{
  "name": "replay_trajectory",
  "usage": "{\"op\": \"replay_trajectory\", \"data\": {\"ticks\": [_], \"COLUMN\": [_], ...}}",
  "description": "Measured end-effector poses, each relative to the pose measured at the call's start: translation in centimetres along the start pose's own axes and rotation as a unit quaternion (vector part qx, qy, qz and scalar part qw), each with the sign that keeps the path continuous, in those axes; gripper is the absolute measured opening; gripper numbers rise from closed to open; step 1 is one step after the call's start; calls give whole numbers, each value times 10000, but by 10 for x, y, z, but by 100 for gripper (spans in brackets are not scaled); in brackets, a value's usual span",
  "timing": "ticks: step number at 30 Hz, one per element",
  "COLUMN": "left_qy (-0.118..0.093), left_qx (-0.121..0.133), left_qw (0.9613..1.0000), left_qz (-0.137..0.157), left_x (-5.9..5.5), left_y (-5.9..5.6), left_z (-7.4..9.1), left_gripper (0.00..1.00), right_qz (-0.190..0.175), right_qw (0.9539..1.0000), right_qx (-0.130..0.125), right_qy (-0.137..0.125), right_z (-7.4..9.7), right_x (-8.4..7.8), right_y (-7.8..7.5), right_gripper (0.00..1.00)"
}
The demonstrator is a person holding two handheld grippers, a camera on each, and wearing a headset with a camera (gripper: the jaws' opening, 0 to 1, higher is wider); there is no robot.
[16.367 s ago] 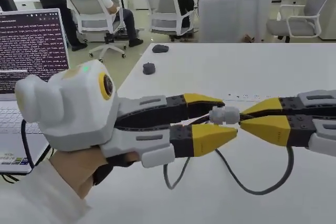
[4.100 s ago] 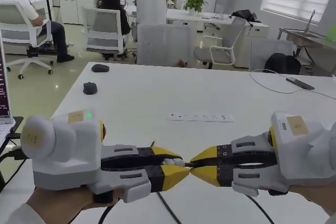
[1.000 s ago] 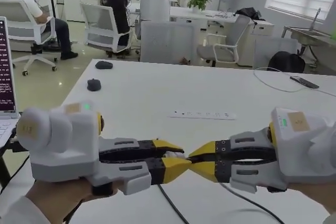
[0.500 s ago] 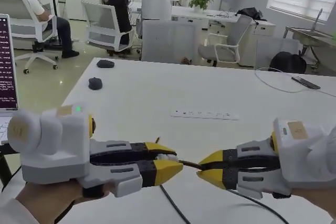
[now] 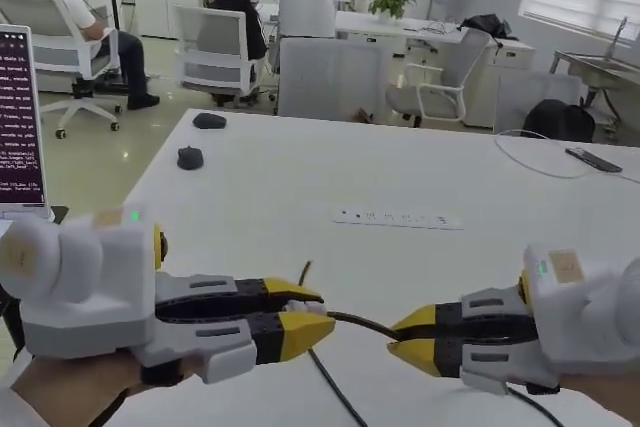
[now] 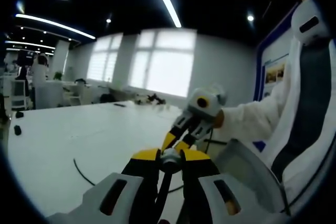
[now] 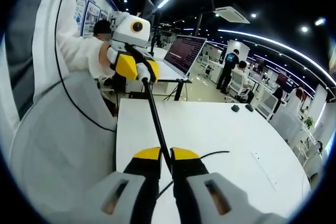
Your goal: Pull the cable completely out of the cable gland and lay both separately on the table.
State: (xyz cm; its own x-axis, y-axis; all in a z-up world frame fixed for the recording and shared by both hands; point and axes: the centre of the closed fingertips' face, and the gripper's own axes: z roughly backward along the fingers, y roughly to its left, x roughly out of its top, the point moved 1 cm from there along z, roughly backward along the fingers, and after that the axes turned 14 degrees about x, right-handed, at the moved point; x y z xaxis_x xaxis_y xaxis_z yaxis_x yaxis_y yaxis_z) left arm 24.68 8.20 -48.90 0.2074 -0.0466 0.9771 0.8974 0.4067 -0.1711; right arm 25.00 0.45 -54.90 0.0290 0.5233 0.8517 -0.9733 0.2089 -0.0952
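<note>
My left gripper [image 5: 326, 309] is low on the left of the head view, shut on the grey-white cable gland [image 6: 169, 157], which sits pinched between its yellow jaws. A black cable [image 5: 360, 324] runs taut from the gland to my right gripper [image 5: 393, 337], which is shut on it a short way off. In the right gripper view the cable [image 7: 156, 124] stretches straight from my right gripper [image 7: 165, 157] up to the gland [image 7: 143, 72] in the left gripper [image 7: 137, 68]. A loose cable end [image 5: 303, 272] sticks up behind the left jaws. More cable trails down over the white table [image 5: 420, 177].
A white power strip [image 5: 397, 218] lies mid-table. Two dark mice [image 5: 190, 157] rest at the far left corner, and a phone [image 5: 592, 159] lies far right. A laptop screen [image 5: 20, 122] stands at the left. Office chairs and seated people are beyond the table.
The two grippers have drawn apart sideways and sunk lower in the view. Their tips nearly touched a second ago; now a stretch of black cable shows between them.
</note>
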Motion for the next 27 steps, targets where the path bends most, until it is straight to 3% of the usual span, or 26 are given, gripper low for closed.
{"op": "replay_trajectory", "data": {"ticks": [8, 11, 15, 27], "left_qy": [10, -63, -109, -70], "left_qx": [-117, -156, -140, -258], "left_qw": [9999, 9998, 9997, 9995], "left_qz": [13, 104, 161, 148], "left_x": [0, 3, 5, 4], "left_y": [-7, -8, -8, -15], "left_z": [-1, -1, -2, -8], "left_gripper": [16, 16, 16, 16], "right_qz": [-142, -136, -25, 606], "right_qw": [9998, 9998, 10000, 9972], "right_qx": [105, 70, 75, 304], "right_qy": [134, 104, 22, -309], "right_z": [-3, -3, -2, -7], "right_x": [-5, 0, 14, 63], "right_y": [5, 5, 7, 21], "right_gripper": [6, 11, 16, 16]}}
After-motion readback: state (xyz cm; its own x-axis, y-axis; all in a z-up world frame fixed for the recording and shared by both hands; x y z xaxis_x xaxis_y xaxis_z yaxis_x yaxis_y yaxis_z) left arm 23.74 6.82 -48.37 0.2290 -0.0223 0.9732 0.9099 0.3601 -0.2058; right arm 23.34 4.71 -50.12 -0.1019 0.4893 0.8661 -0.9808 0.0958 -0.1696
